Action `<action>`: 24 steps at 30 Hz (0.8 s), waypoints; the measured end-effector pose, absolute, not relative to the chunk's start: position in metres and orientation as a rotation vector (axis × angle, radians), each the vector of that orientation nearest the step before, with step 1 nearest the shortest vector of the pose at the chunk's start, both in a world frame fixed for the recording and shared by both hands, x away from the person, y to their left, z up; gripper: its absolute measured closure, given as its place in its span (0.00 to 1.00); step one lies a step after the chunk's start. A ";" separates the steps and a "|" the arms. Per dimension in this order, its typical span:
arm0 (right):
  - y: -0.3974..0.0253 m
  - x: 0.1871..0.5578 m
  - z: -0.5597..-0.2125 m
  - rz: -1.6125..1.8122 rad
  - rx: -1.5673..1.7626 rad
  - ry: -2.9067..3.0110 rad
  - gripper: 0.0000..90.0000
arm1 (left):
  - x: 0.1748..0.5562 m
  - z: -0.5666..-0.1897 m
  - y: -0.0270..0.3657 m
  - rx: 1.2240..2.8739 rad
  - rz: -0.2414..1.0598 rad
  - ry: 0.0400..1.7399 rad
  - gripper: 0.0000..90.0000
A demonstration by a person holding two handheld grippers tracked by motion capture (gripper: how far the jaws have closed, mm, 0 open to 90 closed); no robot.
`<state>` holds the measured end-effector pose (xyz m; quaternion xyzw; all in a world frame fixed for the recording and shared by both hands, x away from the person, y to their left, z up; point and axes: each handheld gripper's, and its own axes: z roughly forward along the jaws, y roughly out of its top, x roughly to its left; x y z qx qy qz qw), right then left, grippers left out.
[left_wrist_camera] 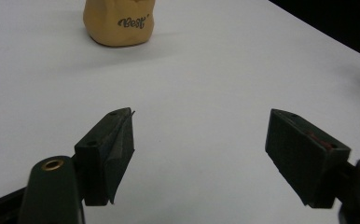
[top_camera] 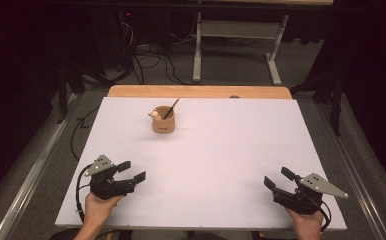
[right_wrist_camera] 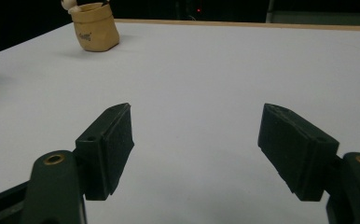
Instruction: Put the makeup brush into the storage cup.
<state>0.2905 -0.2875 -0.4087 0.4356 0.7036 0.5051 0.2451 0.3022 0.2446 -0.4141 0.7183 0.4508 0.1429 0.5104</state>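
In the high view I see the bench (top_camera: 201, 165), covered in a white sheet with a wooden edge along its far side, taking up the middle of the frame. A tan cup (top_camera: 163, 120) sits upper centre-left, a dark stick and a pale object poking out. My left gripper (top_camera: 132, 171) is lower left, my right gripper (top_camera: 278, 178) lower right, both with jaws apart and holding nothing. Beyond lie grey floor, cables and a white frame in a dark room.

In the left gripper view, the cup (left_wrist_camera: 120, 23) stands at the top left beyond the parted jaws.

In the right gripper view, the cup (right_wrist_camera: 95, 27) is at the upper left, darkness behind the bench edge.
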 end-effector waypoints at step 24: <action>-0.287 0.293 -0.411 1.368 1.202 1.932 0.31 | 0.303 -0.412 0.249 1.722 0.351 1.091 0.27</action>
